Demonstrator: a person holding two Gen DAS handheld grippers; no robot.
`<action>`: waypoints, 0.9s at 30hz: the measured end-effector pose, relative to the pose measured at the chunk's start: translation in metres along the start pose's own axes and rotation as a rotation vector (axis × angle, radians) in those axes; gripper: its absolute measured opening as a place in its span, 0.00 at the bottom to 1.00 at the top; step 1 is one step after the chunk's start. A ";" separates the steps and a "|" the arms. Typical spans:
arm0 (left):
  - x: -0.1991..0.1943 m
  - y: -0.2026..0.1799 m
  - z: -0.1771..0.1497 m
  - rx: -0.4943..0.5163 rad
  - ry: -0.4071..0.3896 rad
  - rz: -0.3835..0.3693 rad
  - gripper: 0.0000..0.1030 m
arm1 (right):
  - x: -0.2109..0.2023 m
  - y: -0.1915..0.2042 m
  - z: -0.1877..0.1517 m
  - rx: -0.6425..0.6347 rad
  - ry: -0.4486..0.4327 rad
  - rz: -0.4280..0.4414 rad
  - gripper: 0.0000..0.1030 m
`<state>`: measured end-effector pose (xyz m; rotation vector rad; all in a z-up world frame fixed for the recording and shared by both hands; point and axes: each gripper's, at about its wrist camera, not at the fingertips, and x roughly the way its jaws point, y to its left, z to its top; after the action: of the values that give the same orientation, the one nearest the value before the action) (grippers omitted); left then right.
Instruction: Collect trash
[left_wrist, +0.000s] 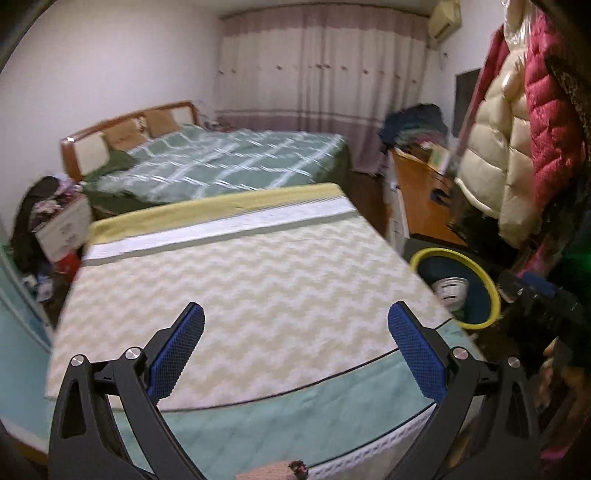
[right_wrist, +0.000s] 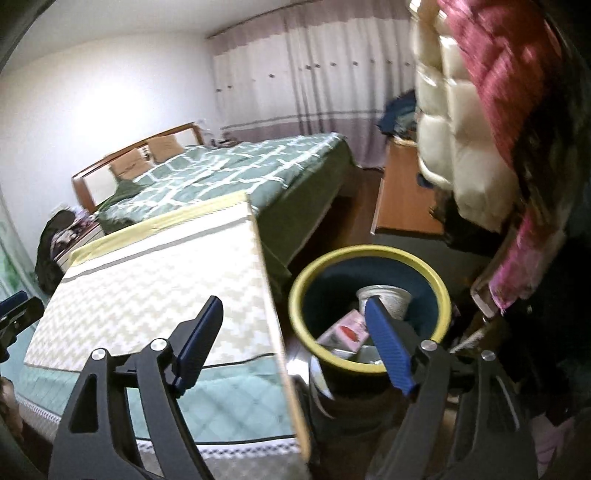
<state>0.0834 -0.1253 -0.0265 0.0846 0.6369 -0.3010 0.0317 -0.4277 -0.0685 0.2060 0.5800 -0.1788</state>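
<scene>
Left gripper: I see my left gripper at the bottom of its own view, jaws spread wide with nothing between the blue pads, hanging over the zigzag mat.
Right gripper: my right gripper fills the lower middle of its view, jaws apart and empty; its right finger overlaps the bin's mouth in the picture.
Bin: the yellow-rimmed bin sits right of centre in the right view, just beside the mat's edge; in the left view it shows at the right edge.
Trash: a white cup and a pink-and-white packet lie inside the bin.
Mat: it covers a teal surface in the lower half of both views.
Background: a green plaid bed in the upper middle, curtains behind it, puffy coats hanging at the upper right.
</scene>
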 end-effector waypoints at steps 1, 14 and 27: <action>-0.009 0.008 -0.004 -0.009 -0.012 0.014 0.95 | -0.003 0.007 0.002 -0.012 -0.006 0.007 0.75; -0.093 0.092 -0.031 -0.190 -0.143 0.161 0.95 | -0.042 0.052 0.002 -0.095 -0.064 0.052 0.78; -0.091 0.094 -0.030 -0.202 -0.134 0.190 0.95 | -0.042 0.055 0.002 -0.094 -0.059 0.057 0.79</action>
<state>0.0249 -0.0080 0.0022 -0.0682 0.5188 -0.0575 0.0107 -0.3708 -0.0355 0.1254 0.5217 -0.1022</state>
